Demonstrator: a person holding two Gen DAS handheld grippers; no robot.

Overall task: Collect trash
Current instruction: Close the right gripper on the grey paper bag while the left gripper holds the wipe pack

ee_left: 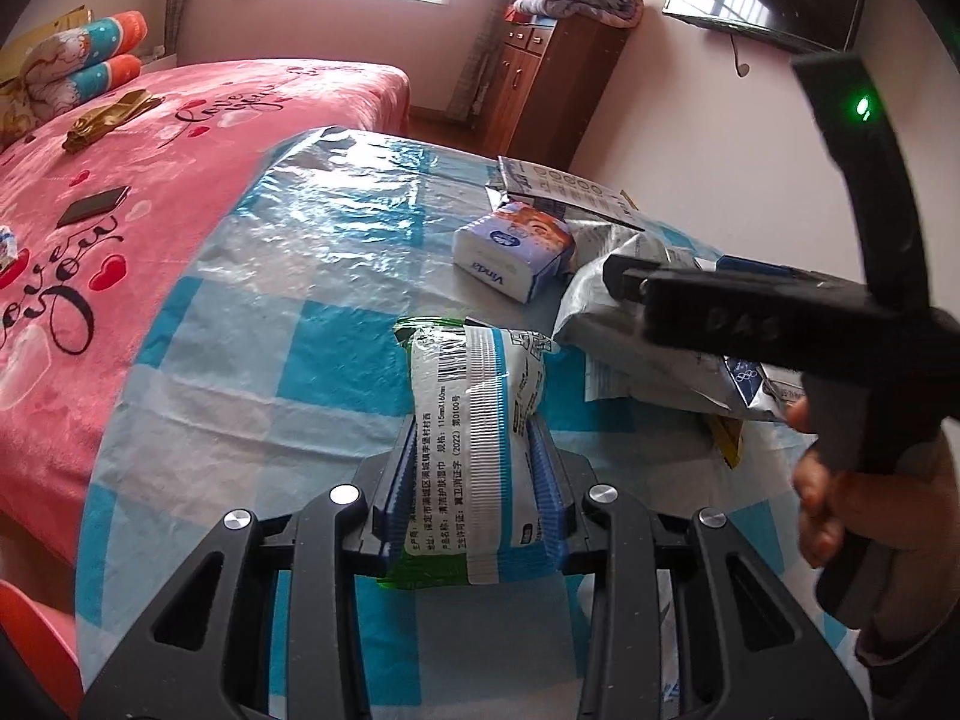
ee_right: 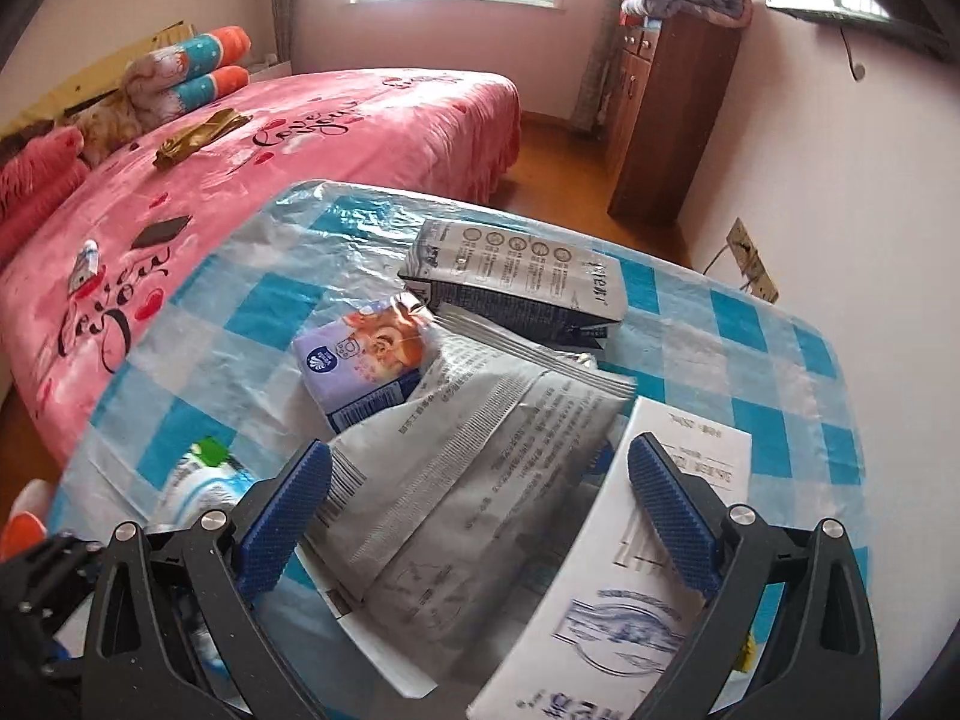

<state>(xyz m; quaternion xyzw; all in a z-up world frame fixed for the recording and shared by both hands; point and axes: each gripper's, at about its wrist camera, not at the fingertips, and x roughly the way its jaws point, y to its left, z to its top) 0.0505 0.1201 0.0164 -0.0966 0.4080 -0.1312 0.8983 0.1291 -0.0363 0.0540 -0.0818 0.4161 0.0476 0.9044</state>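
Note:
My left gripper (ee_left: 474, 441) is shut on a white, blue and green wet-wipe packet (ee_left: 477, 414) and holds it over the checked table (ee_left: 270, 324). The packet's end shows in the right wrist view (ee_right: 201, 483). My right gripper (ee_right: 480, 507) is open, its jaws wide apart above a silver crumpled bag (ee_right: 474, 480) and a white carton (ee_right: 630, 588). It also shows in the left wrist view (ee_left: 624, 279) over the silver bag (ee_left: 606, 324). A tissue pack (ee_right: 360, 366) and a grey milk carton (ee_right: 516, 282) lie further back.
The table has a blue and white plastic cloth. A pink bed (ee_left: 120, 180) stands to the left with a phone (ee_left: 93, 205) and pillows on it. A wooden cabinet (ee_right: 666, 120) stands by the far wall. A socket (ee_right: 750, 261) is on the right wall.

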